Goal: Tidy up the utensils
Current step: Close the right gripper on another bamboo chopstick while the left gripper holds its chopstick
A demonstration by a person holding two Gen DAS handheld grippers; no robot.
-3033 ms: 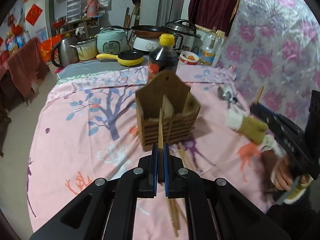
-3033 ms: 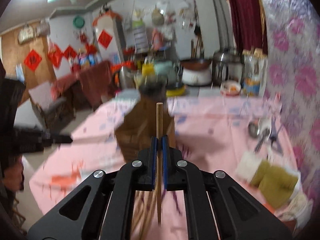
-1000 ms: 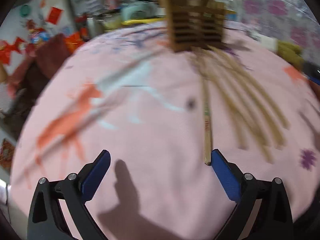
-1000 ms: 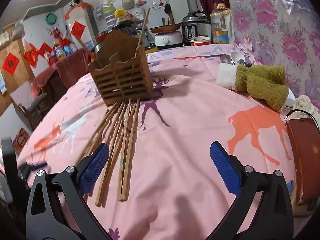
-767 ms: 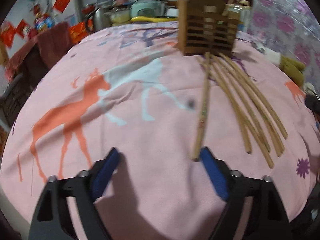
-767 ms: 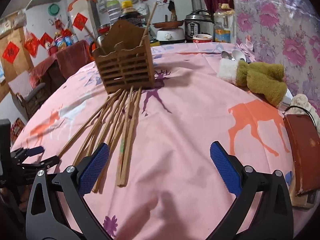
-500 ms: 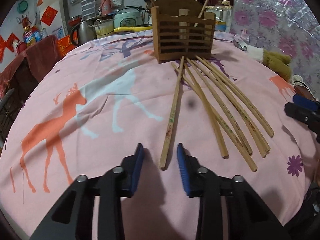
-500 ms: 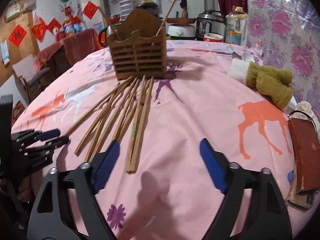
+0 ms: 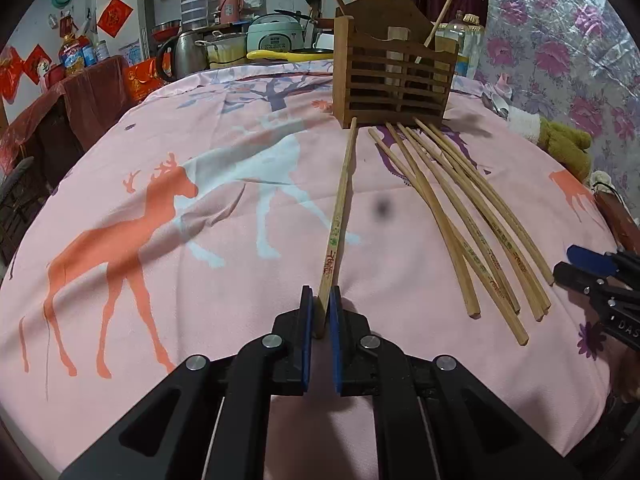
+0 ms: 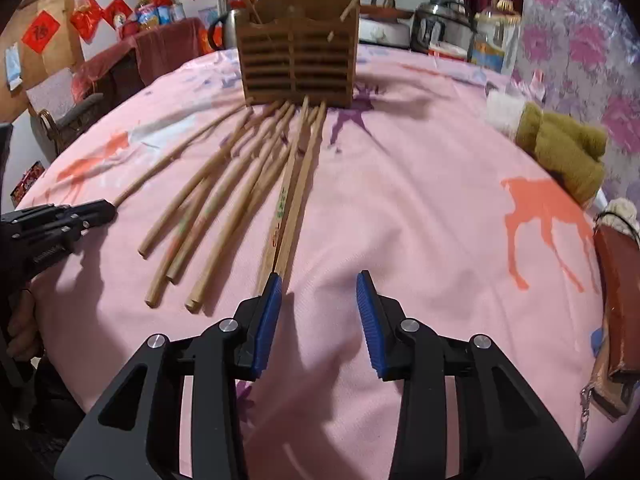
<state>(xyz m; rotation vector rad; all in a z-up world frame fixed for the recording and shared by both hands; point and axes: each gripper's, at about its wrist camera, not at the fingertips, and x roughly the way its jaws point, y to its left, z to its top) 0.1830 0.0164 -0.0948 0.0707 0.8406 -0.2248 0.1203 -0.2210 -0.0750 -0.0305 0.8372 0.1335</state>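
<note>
left gripper [image 9: 320, 304] tilted down at table [image 9: 160, 184], fingers clamped on near end of lone chopstick [image 9: 340, 208] lying toward holder [image 9: 394, 76]. right gripper [image 10: 320, 284] angled down beside chopstick pile [image 10: 240, 184], fingers closing, nothing between.

Wooden holder [image 9: 394, 76] at far middle of the table [image 9: 200, 240], two chopsticks [image 9: 440, 16] standing in it; loose chopsticks [image 9: 472, 216] fanned on the table before it; single chopstick [image 9: 340, 208] left of these; gloves [image 10: 560, 148] right.
</note>
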